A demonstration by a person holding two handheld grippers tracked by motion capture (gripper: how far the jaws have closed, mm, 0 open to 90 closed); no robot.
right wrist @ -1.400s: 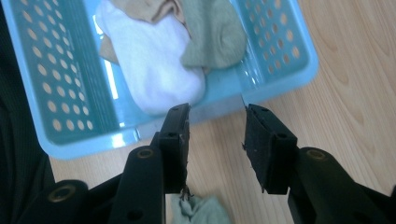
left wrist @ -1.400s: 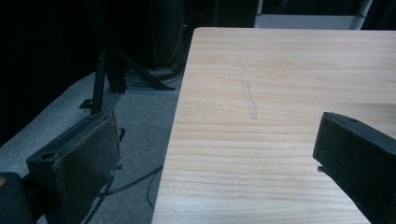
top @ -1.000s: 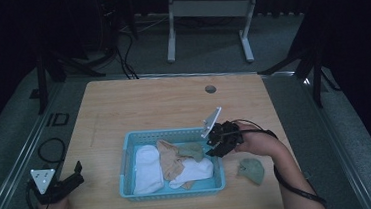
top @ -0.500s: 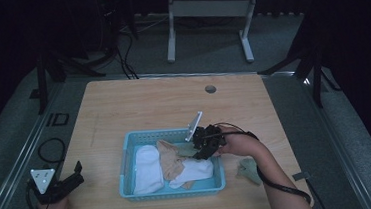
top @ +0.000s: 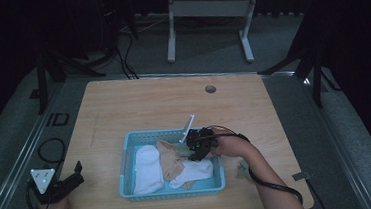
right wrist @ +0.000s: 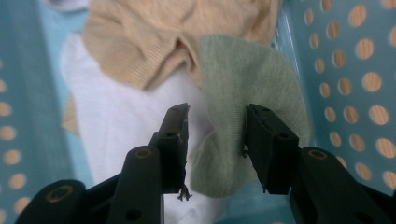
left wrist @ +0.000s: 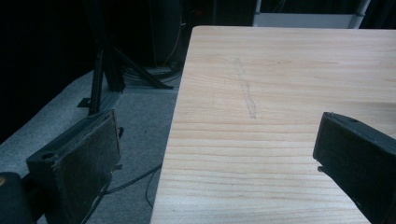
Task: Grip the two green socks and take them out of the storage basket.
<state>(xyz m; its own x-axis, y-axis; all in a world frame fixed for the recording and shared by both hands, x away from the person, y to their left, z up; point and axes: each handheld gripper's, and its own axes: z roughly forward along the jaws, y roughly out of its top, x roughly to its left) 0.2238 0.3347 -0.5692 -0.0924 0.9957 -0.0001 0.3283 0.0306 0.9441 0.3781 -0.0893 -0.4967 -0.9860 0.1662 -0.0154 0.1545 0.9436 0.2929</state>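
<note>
Two hand-held grippers: the left hand-held gripper [top: 76, 173] rests agape at the desk's [top: 138, 105] near-left edge, well apart from the basket [top: 127, 151]. The right hand-held gripper [right wrist: 217, 123] hangs inside it, jaws parted around the green sock [right wrist: 243, 88], which lies straight ahead along the right wall, seemingly unpinched.

The right gripper [right wrist: 217, 140] points down into a light blue perforated basket [right wrist: 355, 84], its jaws parted around a bunched green sock [right wrist: 243, 93] — whether the pads press it is unclear. Beyond the jaws lies a tan sock [right wrist: 154, 37]; beneath the near jaw, a white sock [right wrist: 116, 126] — all overlapping.
</note>
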